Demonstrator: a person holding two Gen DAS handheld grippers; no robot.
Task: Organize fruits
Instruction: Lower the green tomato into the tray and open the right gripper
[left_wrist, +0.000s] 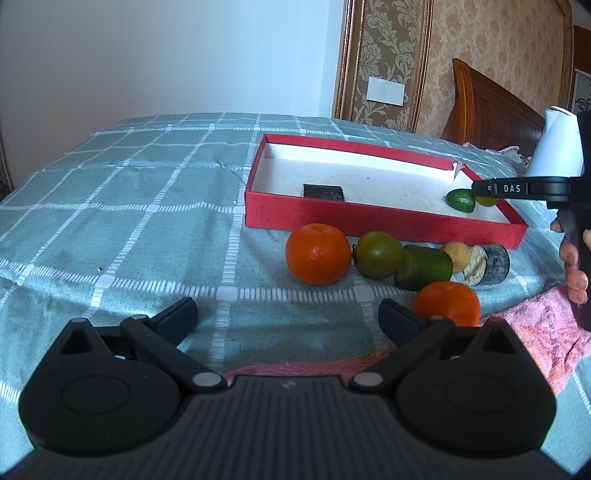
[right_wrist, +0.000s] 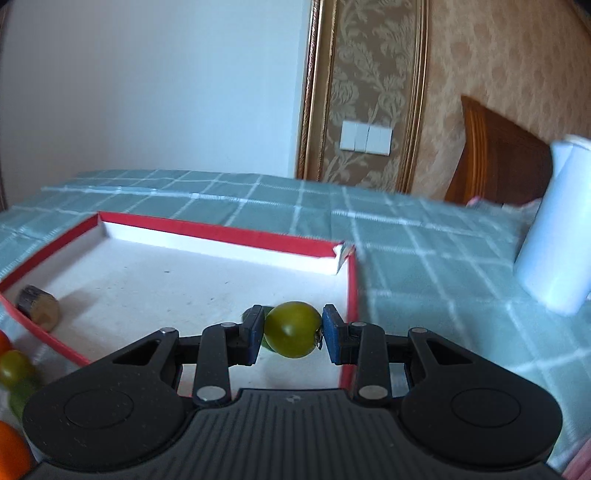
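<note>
A red box (left_wrist: 332, 219) with a white inside lies on the checked cloth. My right gripper (right_wrist: 293, 330) is shut on a green tomato (right_wrist: 291, 328) and holds it over the box's right end (right_wrist: 351, 291); it also shows in the left wrist view (left_wrist: 484, 192). A green fruit piece (left_wrist: 460, 200) lies in the box beside it. In front of the box lie an orange (left_wrist: 317, 254), a green tomato (left_wrist: 378, 254), a green cylinder (left_wrist: 424, 266), a yellowish fruit (left_wrist: 458, 254) and a second orange (left_wrist: 447, 302). My left gripper (left_wrist: 288, 317) is open and empty, just short of them.
A dark block (left_wrist: 323, 192) lies in the box's left part. A grey-and-tan cylinder (left_wrist: 487, 264) lies beside the fruits. A pink towel (left_wrist: 535, 332) lies at the near right. A white roll (right_wrist: 554, 229) stands at the right. A wooden headboard (left_wrist: 491, 110) is behind.
</note>
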